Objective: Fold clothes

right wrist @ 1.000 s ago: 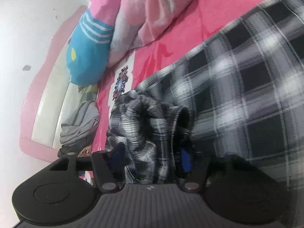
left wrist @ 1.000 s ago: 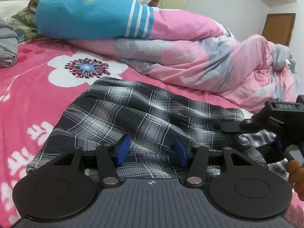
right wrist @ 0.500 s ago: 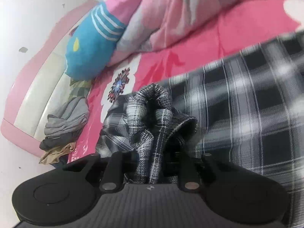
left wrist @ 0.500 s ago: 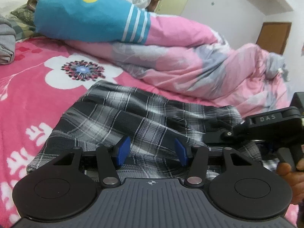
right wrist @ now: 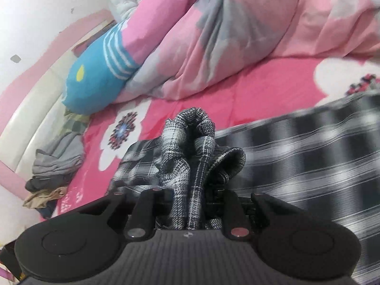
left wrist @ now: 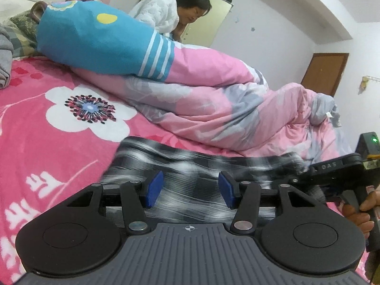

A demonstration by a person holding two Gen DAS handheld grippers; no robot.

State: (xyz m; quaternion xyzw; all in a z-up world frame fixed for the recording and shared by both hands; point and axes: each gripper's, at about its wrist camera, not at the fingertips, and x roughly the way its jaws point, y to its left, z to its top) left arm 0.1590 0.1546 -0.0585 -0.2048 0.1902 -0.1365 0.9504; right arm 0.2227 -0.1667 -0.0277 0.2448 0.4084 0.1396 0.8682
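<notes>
**A:** ok so what's the right gripper doing? From its own camera the two fingers are pinched in tight on a bunched-up wad of the black-and-white plaid flannel garment, folds poking up toward 12 o'clock.

**B:** yep, clamped on it. The rest of the plaid runs off toward 3 o'clock, blurry, lying on the hot-pink flowered bedsheet.

**A:** and the left gripper?

**B:** blue-padded fingers spread wide, nothing between them. The plaid is just past the tips, smeared in that view. At 3 o'clock you can see the right gripper with a hand around its handle.

**A:** further out?

**B:** rumpled pink-and-grey duvet from 12 to 2 o'clock, a blue striped pillow at 11, a person in a white top behind it. Grey clothes pile at 9 o'clock in the right view.
</notes>
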